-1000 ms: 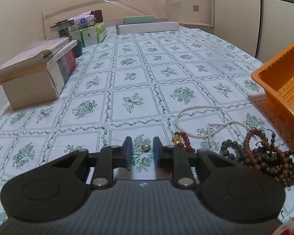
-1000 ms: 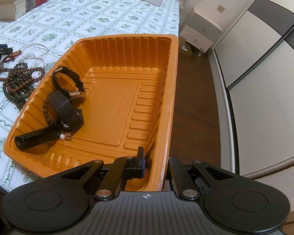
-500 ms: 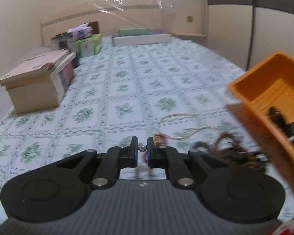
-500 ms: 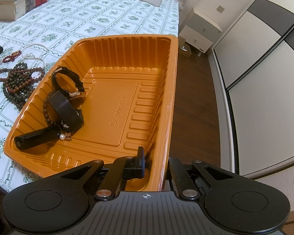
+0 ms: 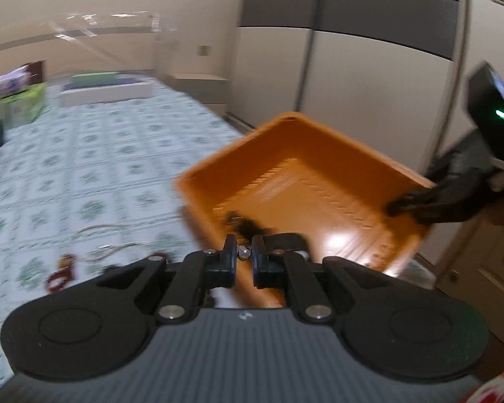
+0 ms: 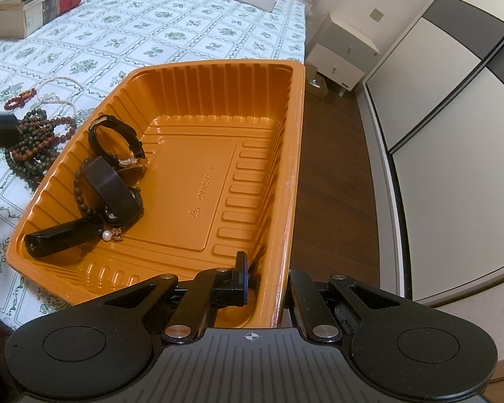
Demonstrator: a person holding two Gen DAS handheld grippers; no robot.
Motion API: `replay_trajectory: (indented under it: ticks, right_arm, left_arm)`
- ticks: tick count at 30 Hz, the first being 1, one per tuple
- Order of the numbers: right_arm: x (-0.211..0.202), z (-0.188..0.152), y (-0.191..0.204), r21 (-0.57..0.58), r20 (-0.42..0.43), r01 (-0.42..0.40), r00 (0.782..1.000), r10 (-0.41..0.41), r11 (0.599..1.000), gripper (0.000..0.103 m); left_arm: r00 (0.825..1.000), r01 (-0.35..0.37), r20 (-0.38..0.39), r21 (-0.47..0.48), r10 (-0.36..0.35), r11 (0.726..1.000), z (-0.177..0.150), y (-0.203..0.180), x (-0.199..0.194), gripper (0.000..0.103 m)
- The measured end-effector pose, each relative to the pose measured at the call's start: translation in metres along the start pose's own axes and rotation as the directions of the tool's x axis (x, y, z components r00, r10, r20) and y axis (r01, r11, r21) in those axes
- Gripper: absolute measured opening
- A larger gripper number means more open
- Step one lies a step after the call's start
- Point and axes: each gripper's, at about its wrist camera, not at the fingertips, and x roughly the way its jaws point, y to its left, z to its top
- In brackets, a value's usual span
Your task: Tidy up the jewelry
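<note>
Left gripper (image 5: 243, 255) pinched a bead (image 5: 243, 253) over tray (image 6: 287, 168); watches (image 6: 117, 154) inside, bracelets (image 6: 33, 147) left beside; right gripper (image 6: 267, 278) clamped its rim.

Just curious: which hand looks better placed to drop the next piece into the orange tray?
Left. Its gripper pinches a small bead near the orange tray, while the right gripper clamps the tray's rim.

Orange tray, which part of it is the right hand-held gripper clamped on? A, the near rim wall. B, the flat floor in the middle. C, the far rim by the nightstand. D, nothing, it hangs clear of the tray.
A: in the right wrist view the right hand-held gripper has one finger inside and one outside the near wall of the orange tray.
</note>
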Motion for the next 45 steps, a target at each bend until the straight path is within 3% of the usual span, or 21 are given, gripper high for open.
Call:
replay_trajectory:
  ticks: [6,18,19,22,26,33,41,45]
  right_arm:
    - [-0.001,0.001,0.001,0.0,0.001,0.0,1.0,0.0,1.0,0.005]
    - [-0.001,0.001,0.001,0.001,0.001,-0.002,1.0,0.002,1.0,0.005]
    - [-0.002,0.001,0.002,0.001,0.001,-0.002,1.0,0.002,1.0,0.005]
    - [-0.002,0.001,0.002,0.002,0.002,-0.001,1.0,0.001,1.0,0.005]
    - [-0.001,0.001,0.001,0.004,0.002,-0.002,1.0,0.002,1.0,0.005]
    - [-0.002,0.001,0.001,0.003,0.003,-0.002,1.0,0.002,1.0,0.005]
    - [-0.002,0.001,0.001,0.002,0.003,-0.001,1.0,0.001,1.0,0.005]
    - [-0.002,0.001,0.001,0.002,0.003,-0.002,1.0,0.002,1.0,0.005]
  left_arm:
    - [0.997,0.069,-0.024,0.068,-0.068,0.995,0.0,-0.033,0.014,0.008]
    - [0.994,0.1,-0.063,0.1,-0.094,0.99,-0.007,-0.052,0.033,0.008]
    - [0.993,0.1,-0.066,0.099,-0.093,0.99,-0.008,-0.052,0.033,0.009]
    - [0.994,0.098,-0.056,0.098,-0.093,0.99,-0.011,-0.052,0.03,0.025]
    - [0.998,0.054,-0.036,0.085,-0.051,0.995,-0.018,-0.042,0.02,0.026]
    - [0.994,-0.11,-0.009,0.032,0.11,0.993,-0.031,0.001,-0.01,0.026]
    - [0.952,-0.303,-0.059,-0.021,0.301,0.953,-0.047,0.065,-0.028,0.026]
    - [0.932,-0.356,-0.095,-0.042,0.351,0.934,-0.052,0.093,-0.025,0.026]
